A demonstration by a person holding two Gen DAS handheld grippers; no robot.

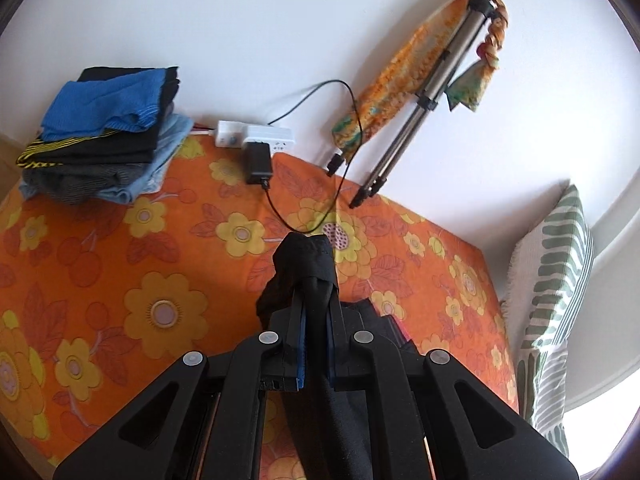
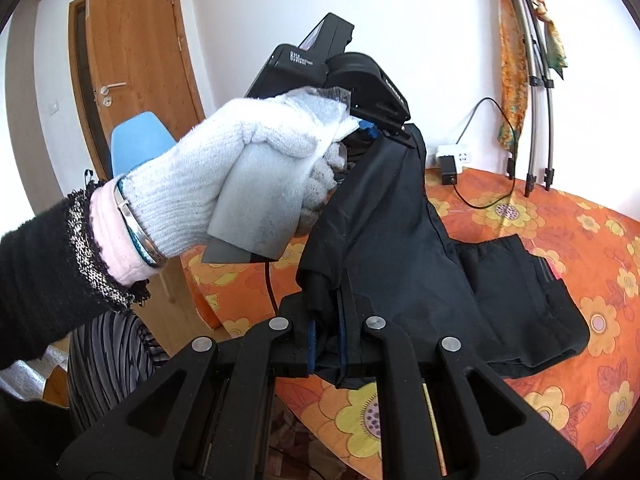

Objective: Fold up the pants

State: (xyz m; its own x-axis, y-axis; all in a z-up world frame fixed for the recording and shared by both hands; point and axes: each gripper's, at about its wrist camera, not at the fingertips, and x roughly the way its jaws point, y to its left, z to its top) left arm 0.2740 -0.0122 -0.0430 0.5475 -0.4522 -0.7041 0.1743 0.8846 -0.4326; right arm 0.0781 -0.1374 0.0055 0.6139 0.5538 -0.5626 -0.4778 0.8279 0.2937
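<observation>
pants (image 2: 384, 240) hang clamped in your left gripper (image 1: 316, 300) and right gripper (image 2: 328, 312); casing lettering unreadable.

You're working in a home, likely a bedroom. Orange flower-print bedsheet (image 1: 120, 280) covers the surface against a plain white wall (image 1: 240, 40). Stack of folded clothes (image 1: 104, 136) in your far left corner; green-striped white pillow (image 1: 556, 304) at right. Wooden door with metal handle (image 2: 136, 64) and blue plastic chair (image 2: 140, 144) behind.
</observation>
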